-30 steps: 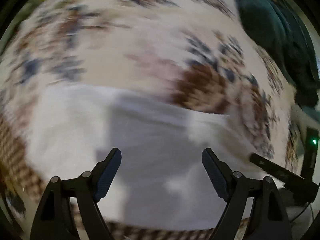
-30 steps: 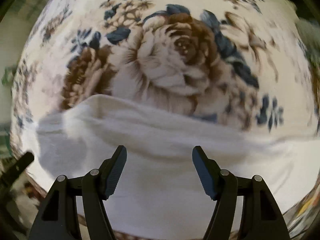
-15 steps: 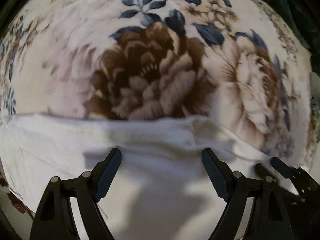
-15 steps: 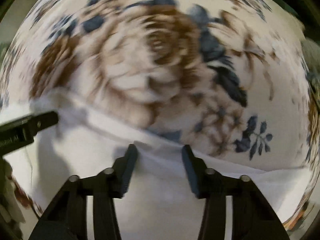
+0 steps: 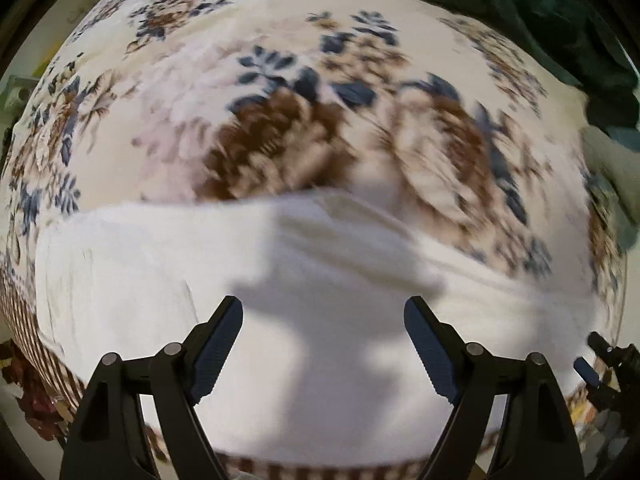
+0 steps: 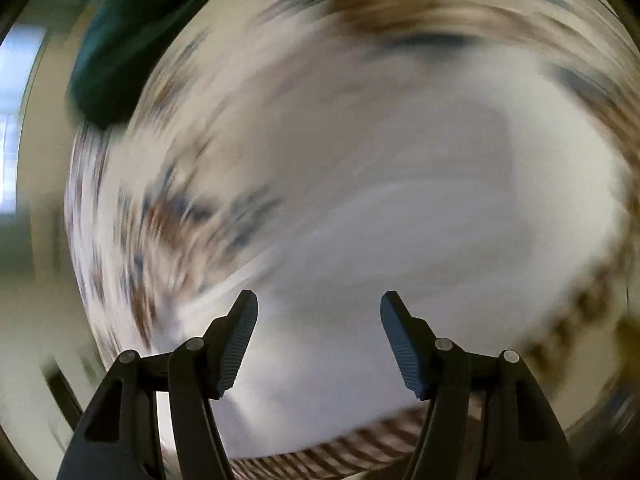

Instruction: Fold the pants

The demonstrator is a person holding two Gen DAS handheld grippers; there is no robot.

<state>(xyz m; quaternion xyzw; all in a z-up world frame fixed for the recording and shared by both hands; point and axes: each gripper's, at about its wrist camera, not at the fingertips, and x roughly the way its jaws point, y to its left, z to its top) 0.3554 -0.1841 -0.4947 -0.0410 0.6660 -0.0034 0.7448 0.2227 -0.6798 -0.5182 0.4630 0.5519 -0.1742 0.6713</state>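
Right gripper (image 6: 319,338) swings away, jaws opening empty; left gripper (image 5: 323,346) wide, unloaded, over soft white pants (image 5: 320,380) on floral blanket (image 5: 200,128).

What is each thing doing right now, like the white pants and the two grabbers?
white pants: lying on the bedspread, already folded over, held by neither gripper.
floral bedspread: spread out under the pants.
dark green cloth: bunched up at the far edge.
left gripper: open, nothing between its pads.
right gripper: jaws opening, nothing between them; its view is heavily blurred.
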